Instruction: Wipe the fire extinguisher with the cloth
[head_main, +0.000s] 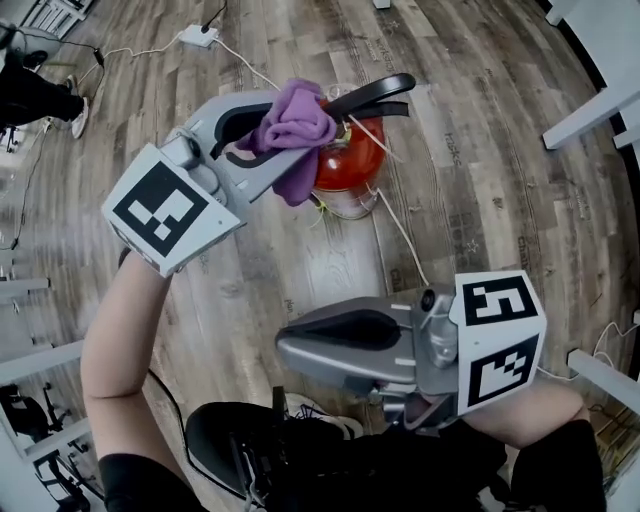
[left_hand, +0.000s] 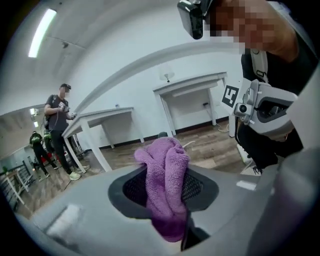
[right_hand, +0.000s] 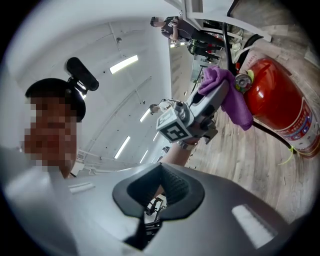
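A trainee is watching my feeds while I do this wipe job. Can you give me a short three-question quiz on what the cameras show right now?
1. True or false: the purple cloth lies on the floor.
2. Where does the fire extinguisher stand?
A. on the wooden floor
B. on a white table
C. on a chair
3. Short answer: how do the jaws of the right gripper stand, and what is between them?

Key:
1. False. The left gripper is shut on it and holds it up by the extinguisher's top.
2. A
3. Shut, with nothing between them.
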